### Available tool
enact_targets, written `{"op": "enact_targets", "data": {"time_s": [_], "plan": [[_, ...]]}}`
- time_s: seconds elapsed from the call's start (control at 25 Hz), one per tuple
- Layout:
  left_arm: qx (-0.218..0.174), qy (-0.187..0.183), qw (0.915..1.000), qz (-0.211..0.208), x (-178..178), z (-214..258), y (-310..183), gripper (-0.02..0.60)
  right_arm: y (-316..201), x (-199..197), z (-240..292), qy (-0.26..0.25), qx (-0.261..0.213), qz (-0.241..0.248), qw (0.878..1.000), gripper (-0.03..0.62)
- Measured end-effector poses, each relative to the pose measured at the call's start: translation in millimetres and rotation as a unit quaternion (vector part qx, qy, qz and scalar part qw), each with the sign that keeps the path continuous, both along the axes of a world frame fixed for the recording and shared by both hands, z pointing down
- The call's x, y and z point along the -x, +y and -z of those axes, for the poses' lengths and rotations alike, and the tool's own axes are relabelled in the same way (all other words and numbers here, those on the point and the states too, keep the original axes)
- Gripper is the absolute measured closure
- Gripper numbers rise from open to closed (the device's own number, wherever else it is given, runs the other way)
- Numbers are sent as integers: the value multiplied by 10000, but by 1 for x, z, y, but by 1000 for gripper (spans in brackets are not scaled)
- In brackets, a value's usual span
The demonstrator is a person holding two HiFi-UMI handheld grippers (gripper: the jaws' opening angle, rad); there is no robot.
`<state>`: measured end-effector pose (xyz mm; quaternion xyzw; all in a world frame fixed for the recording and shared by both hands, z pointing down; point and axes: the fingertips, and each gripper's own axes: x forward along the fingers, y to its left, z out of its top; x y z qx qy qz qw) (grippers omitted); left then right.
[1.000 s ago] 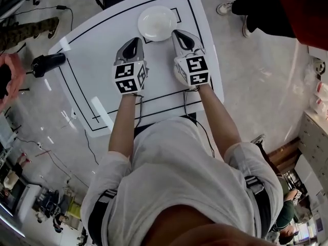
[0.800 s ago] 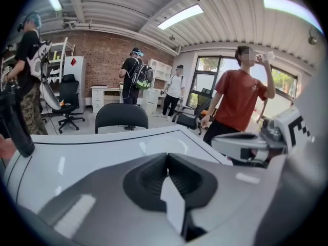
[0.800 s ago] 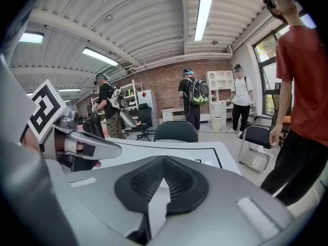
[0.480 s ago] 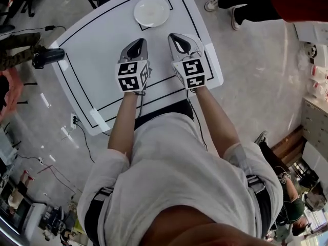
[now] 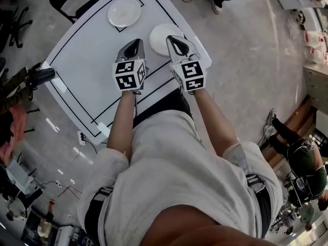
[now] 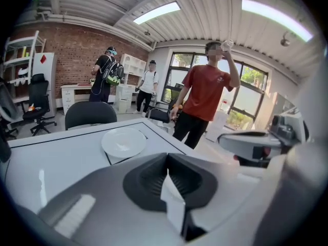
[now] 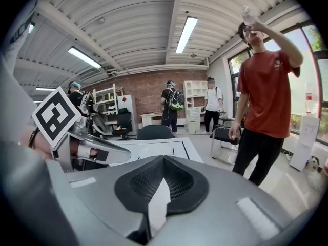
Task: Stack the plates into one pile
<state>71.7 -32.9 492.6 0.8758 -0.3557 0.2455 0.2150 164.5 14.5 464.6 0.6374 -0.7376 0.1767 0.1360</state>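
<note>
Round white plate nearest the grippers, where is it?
In the head view the round white plate lies by the right edge of the white table, just past the right gripper; the other plate sits farther left.

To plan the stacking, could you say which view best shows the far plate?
The left gripper view: the far plate lies whole and close. The head view shows this plate small, from above; the right gripper view barely shows it.
</note>
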Motion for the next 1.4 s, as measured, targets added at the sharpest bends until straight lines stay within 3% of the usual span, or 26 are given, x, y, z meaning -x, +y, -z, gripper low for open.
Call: {"op": "enact_targets", "data": {"time_s": [0.36,0.76,1.16,1.28,1.4], "plan": [[120,-217,9982,-543,-50,-14,27,578,45,-57,-22,-18,287,-658,9974,594],[438,-527,9959,-593,-62,-48,27,578,47,-78,-68,-154,750,-662,9949,592],[643,-780,9934,-545,-54,-73,16,578,37,-72,-99,-391,1132,-592,9910,592],[740,-841,9922,-545,-52,-78,11,578,36,-70,-107,-443,1318,-540,9888,523],[815,-947,9907,-539,-52,-82,7,567,35,-72,-111,-532,1439,-588,9864,497]]}}
